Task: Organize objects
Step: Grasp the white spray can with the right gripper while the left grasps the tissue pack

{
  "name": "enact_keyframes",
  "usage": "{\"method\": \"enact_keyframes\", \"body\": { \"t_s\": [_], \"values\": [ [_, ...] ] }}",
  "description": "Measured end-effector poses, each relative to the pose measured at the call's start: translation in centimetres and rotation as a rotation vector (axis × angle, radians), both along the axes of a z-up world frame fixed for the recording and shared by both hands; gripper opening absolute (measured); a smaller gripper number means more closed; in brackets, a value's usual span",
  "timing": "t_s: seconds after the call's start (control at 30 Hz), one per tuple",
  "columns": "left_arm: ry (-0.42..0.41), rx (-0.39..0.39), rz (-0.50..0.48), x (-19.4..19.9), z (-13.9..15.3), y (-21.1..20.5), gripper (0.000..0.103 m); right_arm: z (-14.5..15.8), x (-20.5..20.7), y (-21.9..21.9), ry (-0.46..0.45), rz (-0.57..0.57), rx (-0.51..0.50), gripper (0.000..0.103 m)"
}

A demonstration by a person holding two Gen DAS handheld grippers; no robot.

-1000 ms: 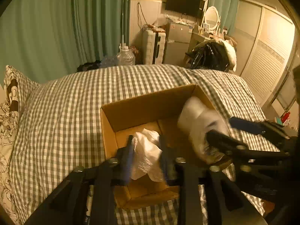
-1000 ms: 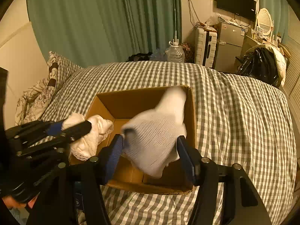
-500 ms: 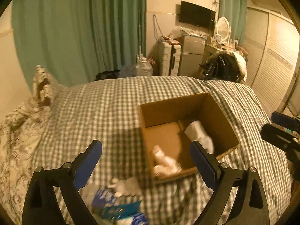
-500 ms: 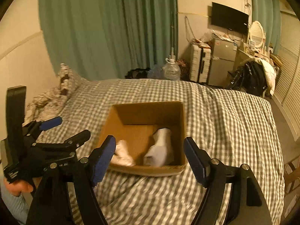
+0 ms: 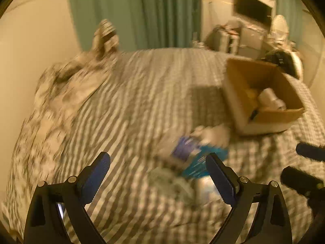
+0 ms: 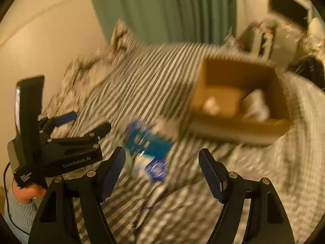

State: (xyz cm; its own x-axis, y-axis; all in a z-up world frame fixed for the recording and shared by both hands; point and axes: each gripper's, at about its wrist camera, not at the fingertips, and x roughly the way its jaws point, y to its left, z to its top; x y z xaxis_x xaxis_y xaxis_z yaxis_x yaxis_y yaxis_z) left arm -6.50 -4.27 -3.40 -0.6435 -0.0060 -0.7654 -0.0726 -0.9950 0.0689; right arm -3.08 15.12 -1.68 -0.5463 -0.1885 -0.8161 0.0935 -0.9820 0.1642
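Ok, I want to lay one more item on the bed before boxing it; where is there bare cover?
Free: the checked cover between the rumpled bedding and the cardboard box. Crowded: the blue packets before the box, and the box floor, holding two white bundles.

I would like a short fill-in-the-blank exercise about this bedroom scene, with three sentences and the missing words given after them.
1. The brown cardboard box stands on the bed's ____ bedspread.
2. The jaws of the left gripper stand ____, with nothing between them.
3. The blurred blue packets lie on the bedspread ____ the box, between it and the right gripper.

Missing words: checked; open; outside
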Motion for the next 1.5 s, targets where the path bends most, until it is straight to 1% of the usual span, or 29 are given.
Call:
{"method": "enact_keyframes", "body": {
  "t_s": [0.1,0.17,0.27,0.33,0.4,0.47,0.53,0.63,0.7,0.73,0.77,0.8,0.83,0.9,0.93,1.0,1.1,1.2,1.3,1.4,1.43,1.5],
  "values": [
    [-0.039,0.016,0.034,0.7,-2.4,-1.8,0.097,-4.4,-0.6,-1.1,-0.105,0.013,-0.006,0.074],
    [-0.068,0.010,0.040,0.9,-3.8,-2.2,0.097,-7.2,-0.8,-1.5,-0.177,0.022,-0.001,0.072],
    [-0.095,0.010,0.029,1.0,-4.9,-1.9,0.097,-10.6,-0.9,-1.8,-0.262,0.019,0.027,0.066],
    [-0.112,-0.007,0.003,1.1,-5.7,-1.1,0.097,-11.6,-0.9,-2.1,-0.295,0.031,0.038,0.061],
    [-0.139,-0.045,-0.011,1.2,-6.8,-0.5,0.097,-12.4,-0.8,-2.6,-0.317,0.057,0.033,0.060],
    [-0.168,-0.067,-0.006,1.1,-7.7,-0.4,0.097,-13.2,-0.9,-2.8,-0.356,0.071,0.023,0.059],
    [-0.174,-0.048,-0.001,1.2,-8.0,-0.8,0.097,-14.3,-0.9,-3.2,-0.411,0.086,0.040,0.051],
    [-0.187,0.003,0.020,1.1,-8.2,-1.8,0.097,-16.1,-0.9,-3.8,-0.479,0.116,0.071,0.051],
    [-0.196,0.027,0.035,1.0,-8.3,-2.3,0.097,-16.5,-1.1,-3.7,-0.492,0.117,0.071,0.051],
    [-0.200,0.037,0.037,1.0,-8.4,-2.5,0.097,-16.5,-1.1,-3.5,-0.495,0.112,0.063,0.051],
    [-0.202,0.046,0.037,1.0,-8.4,-2.6,0.097,-16.4,-1.0,-3.3,-0.491,0.103,0.066,0.048],
    [-0.203,0.052,0.035,1.0,-8.3,-2.6,0.097,-16.2,-0.9,-3.1,-0.484,0.091,0.075,0.036],
    [-0.203,0.056,0.030,1.0,-8.3,-2.7,0.097,-15.9,-0.7,-2.9,-0.472,0.082,0.071,0.029],
    [-0.198,0.053,0.023,1.2,-8.2,-2.5,0.097,-14.9,-0.2,-2.7,-0.440,0.080,0.069,0.025],
    [-0.195,0.049,0.019,1.3,-8.0,-2.4,0.097,-14.0,0.2,-2.6,-0.406,0.080,0.078,0.023],
    [-0.190,0.029,0.009,1.5,-7.7,-1.9,0.097,-12.0,0.7,-2.1,-0.337,0.070,0.074,0.022],
    [-0.191,0.006,0.001,1.6,-7.2,-1.1,0.097,-9.3,0.7,-0.6,-0.263,0.035,0.070,0.020],
    [-0.203,0.019,-0.014,1.6,-7.1,0.1,0.097,-6.3,0.5,1.7,-0.179,-0.012,0.110,0.020],
    [-0.212,0.019,-0.057,1.6,-7.3,2.4,0.097,-4.0,-0.7,3.5,-0.129,-0.053,0.158,0.020],
    [-0.233,0.014,-0.102,1.3,-7.9,4.8,0.097,-3.5,-1.2,5.7,-0.119,-0.096,0.208,0.020],
    [-0.240,0.018,-0.113,1.1,-8.1,5.5,0.097,-3.7,-1.3,6.3,-0.124,-0.107,0.202,0.020],
    [-0.254,0.035,-0.133,0.8,-8.6,7.0,0.097,-4.8,-1.4,7.4,-0.158,-0.110,0.140,0.020]
  ]
}}
